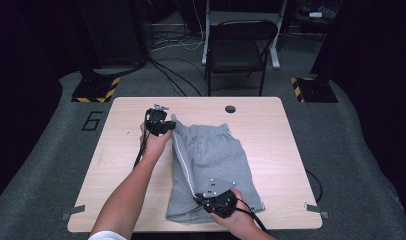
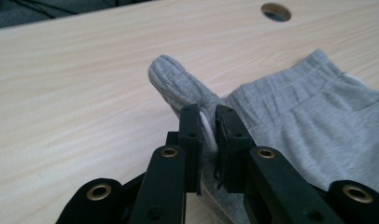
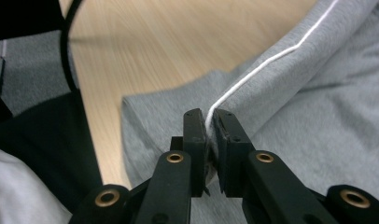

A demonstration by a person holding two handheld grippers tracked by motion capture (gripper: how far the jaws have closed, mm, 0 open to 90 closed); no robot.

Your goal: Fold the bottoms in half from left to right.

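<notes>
The left gripper (image 2: 207,116) pinched the grey shorts (image 1: 211,155) at the waistband corner; the right gripper (image 3: 210,122) clamped their white-striped side seam, lifted off the table (image 1: 271,125)

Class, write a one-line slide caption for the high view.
Two claws, left and right, pinch the striped side edge of grey shorts on a wooden table.

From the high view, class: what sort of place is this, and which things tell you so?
Probably a lab or recording studio: a lone wooden table on grey carpet, hazard-striped stand bases, loose floor cables, a folding chair and dark surroundings.
</notes>
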